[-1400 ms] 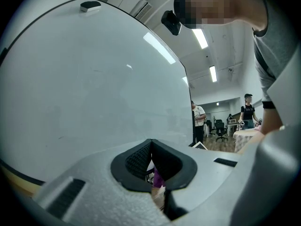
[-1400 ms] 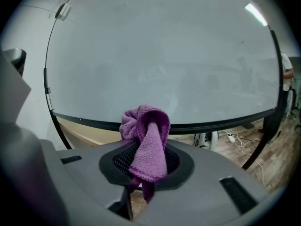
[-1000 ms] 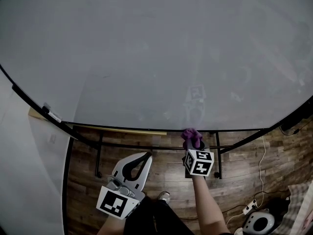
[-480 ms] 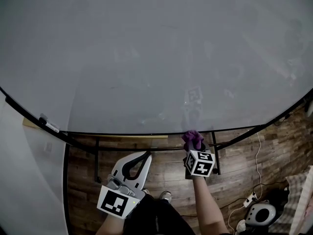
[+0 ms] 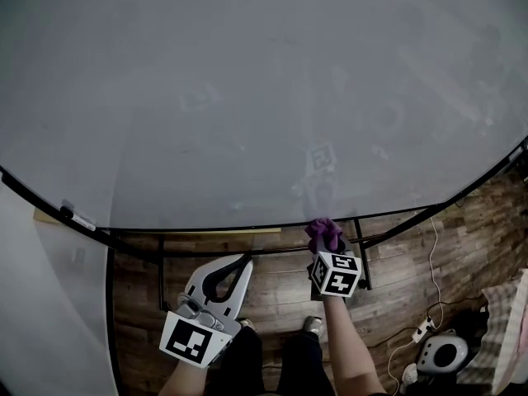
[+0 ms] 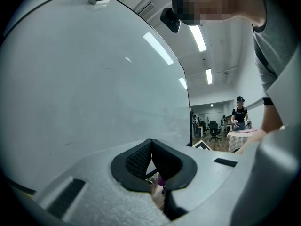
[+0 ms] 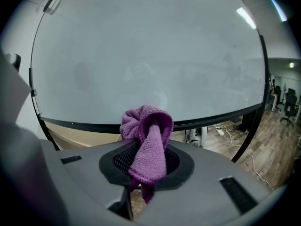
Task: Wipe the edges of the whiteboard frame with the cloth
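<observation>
A large whiteboard (image 5: 264,97) fills most of the head view, with a thin black frame (image 5: 247,228) along its bottom edge. My right gripper (image 5: 325,239) is shut on a bunched purple cloth (image 5: 324,233), which sits right at the bottom frame edge; whether it touches I cannot tell. In the right gripper view the purple cloth (image 7: 146,138) bulges out between the jaws, just below the frame (image 7: 211,120). My left gripper (image 5: 239,262) hangs lower left, below the frame, jaws together with nothing held. Seen from the left gripper view, the board (image 6: 89,88) stands close.
Black stand legs (image 5: 360,250) run under the board over a wooden floor (image 5: 396,304). A marker (image 5: 78,219) lies at the frame's left corner. A power strip and cables (image 5: 422,330) lie at the lower right. Another person (image 6: 241,113) stands far off in the room.
The view has swung a little, so the board's bottom frame sits slightly lower left in the picture. The right gripper with the cloth stays at the bottom frame edge; the left gripper has barely moved.
</observation>
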